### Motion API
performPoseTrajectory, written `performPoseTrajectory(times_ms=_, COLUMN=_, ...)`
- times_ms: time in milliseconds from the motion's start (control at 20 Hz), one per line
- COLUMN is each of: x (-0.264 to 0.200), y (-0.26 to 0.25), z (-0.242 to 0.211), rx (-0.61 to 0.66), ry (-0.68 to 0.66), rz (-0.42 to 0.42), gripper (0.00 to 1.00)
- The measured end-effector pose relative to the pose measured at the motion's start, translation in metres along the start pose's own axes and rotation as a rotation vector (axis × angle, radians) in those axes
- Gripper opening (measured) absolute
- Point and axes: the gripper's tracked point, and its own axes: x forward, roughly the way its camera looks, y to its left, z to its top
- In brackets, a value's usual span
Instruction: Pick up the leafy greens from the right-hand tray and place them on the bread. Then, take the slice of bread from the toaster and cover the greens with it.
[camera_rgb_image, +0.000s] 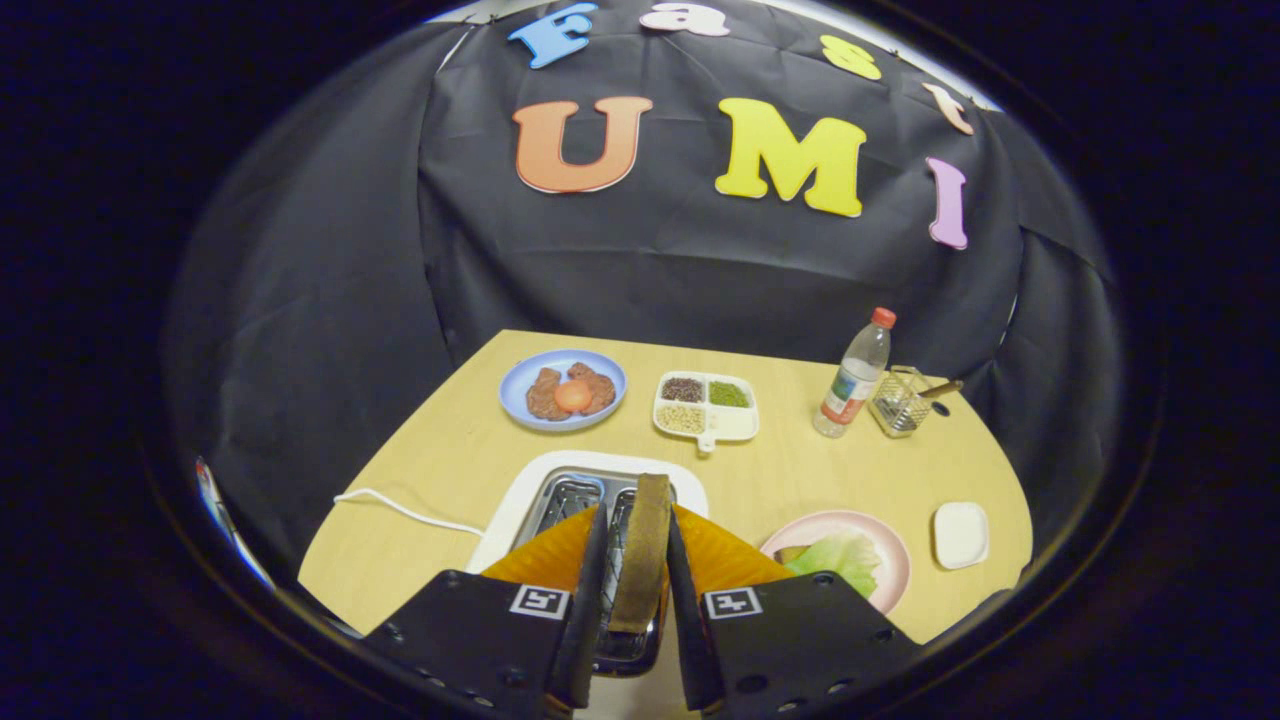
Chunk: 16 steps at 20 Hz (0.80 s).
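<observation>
Gripper: clenching a slice of bread, both fingers pressing on its flat sides; the slice is standing upright on edge between them, its top crust rising above the fingertips.

Toaster: white body with metal slots, sitting directly under and just ahead of the fingers; the held slice is standing over one slot. Whether its lower edge is touching the slot cannot be told. A white cord is trailing from the toaster's left side across the surface.

Leafy greens: lying on a pink plate to the right of the fingers; a bit of bread seems to be showing under their left edge.

Small white dish: sitting just right of the pink plate.

Blue plate: resting beyond the toaster to the left, carrying brown meat pieces and a round orange item.

Divided white tray: lying beyond the toaster, holding dark, green and pale grains in separate compartments.

Water bottle: standing upright with a red cap, far right, beside a wire basket.

Surface: pale wood, carrying all of the above.
</observation>
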Motion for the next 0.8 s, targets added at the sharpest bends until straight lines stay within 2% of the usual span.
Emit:
performPoseTrajectory(times_ms=100, x=-0.002, y=0.003, z=0.000, rx=0.007, ry=0.006, rz=0.020, gripper=0.09)
performPoseTrajectory(times_ms=350, x=-0.026, y=0.000, z=0.017, rx=0.005, ry=-0.040, rz=0.023, gripper=0.09)
performPoseTrajectory(times_ms=800, x=-0.097, y=-0.015, z=0.063, rx=0.043, ry=-0.189, rz=0.038, gripper=0.09)
